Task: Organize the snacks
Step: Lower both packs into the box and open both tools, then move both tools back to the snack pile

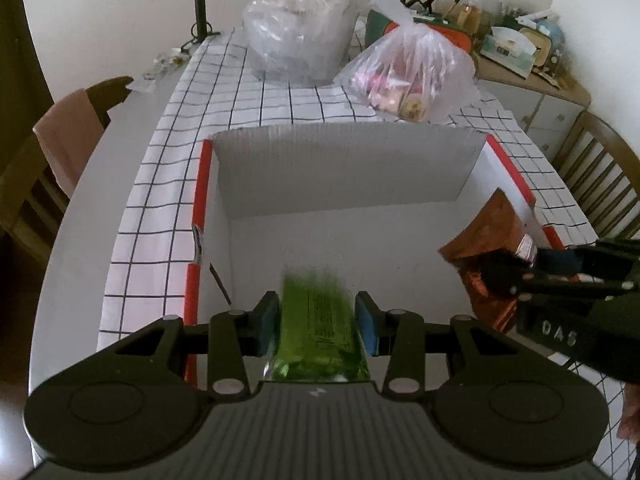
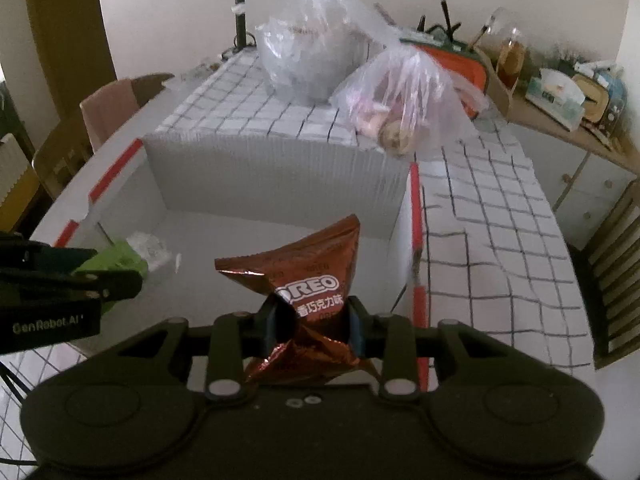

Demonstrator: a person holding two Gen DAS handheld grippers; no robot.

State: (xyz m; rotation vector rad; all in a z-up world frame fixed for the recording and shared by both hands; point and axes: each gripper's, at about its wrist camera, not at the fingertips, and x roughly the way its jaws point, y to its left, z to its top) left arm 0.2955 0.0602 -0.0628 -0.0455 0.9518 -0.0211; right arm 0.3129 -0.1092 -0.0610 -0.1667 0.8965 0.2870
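The left tool [image 1: 316,316] is clamped on one green packet [image 1: 318,328] and the right tool [image 2: 312,322] on one brown Oreo bag [image 2: 304,280], both held over the open white box [image 1: 340,168]. The crumpled Oreo foil could slip from that narrow pinch. Two plastic bags [image 1: 412,76] wait behind on the surface [image 1: 160,216].

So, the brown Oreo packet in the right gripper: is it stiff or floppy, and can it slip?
Probably floppy: the Oreo packet is creased and pinched narrow where the right gripper squeezes it. Likely light, since its top stands up unsupported. The glossy foil may be slippery, so a firm grip seems wise.
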